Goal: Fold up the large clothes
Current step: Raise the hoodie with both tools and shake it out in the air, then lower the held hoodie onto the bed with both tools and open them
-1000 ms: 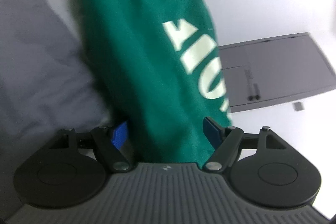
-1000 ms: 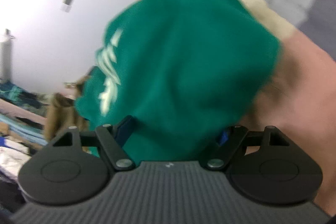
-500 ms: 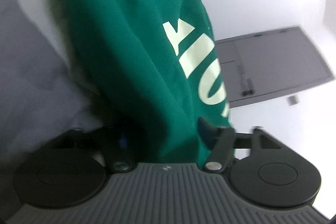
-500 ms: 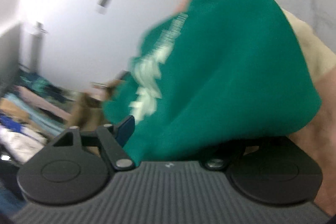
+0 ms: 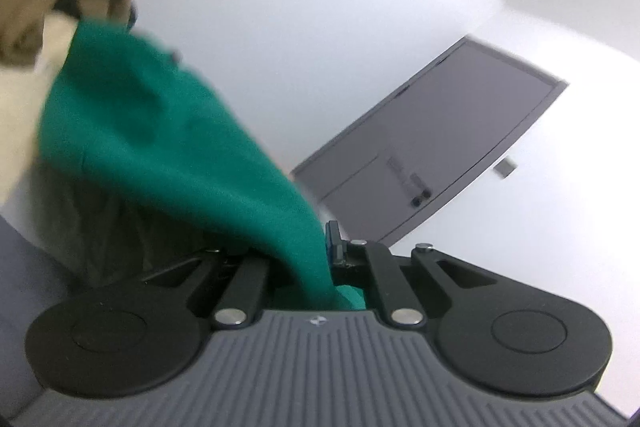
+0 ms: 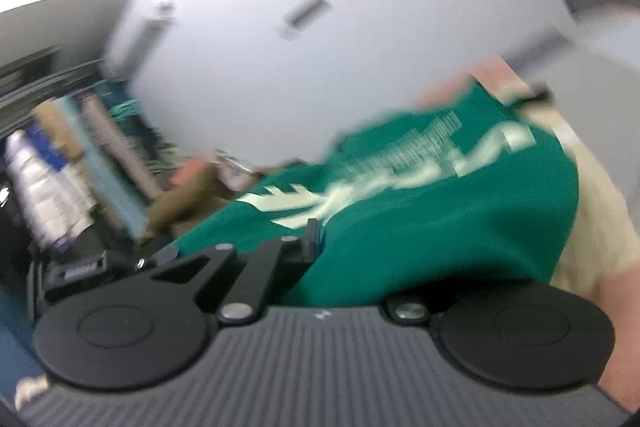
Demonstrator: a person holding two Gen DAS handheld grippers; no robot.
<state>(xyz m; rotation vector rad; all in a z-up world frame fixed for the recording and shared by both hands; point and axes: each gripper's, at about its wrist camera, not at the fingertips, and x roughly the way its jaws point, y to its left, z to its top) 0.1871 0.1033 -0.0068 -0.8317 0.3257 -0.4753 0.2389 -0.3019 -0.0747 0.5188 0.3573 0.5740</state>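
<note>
White wall holds a grey door.

Green printed sweatshirt, bunched, pinched at both ends

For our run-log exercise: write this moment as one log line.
left gripper: shut on green sweatshirt | right gripper: shut on green sweatshirt | print: pale lettering | stage: fold not begun

A home bedroom or storeroom: white walls, grey door, piled clothes at one side.
</note>
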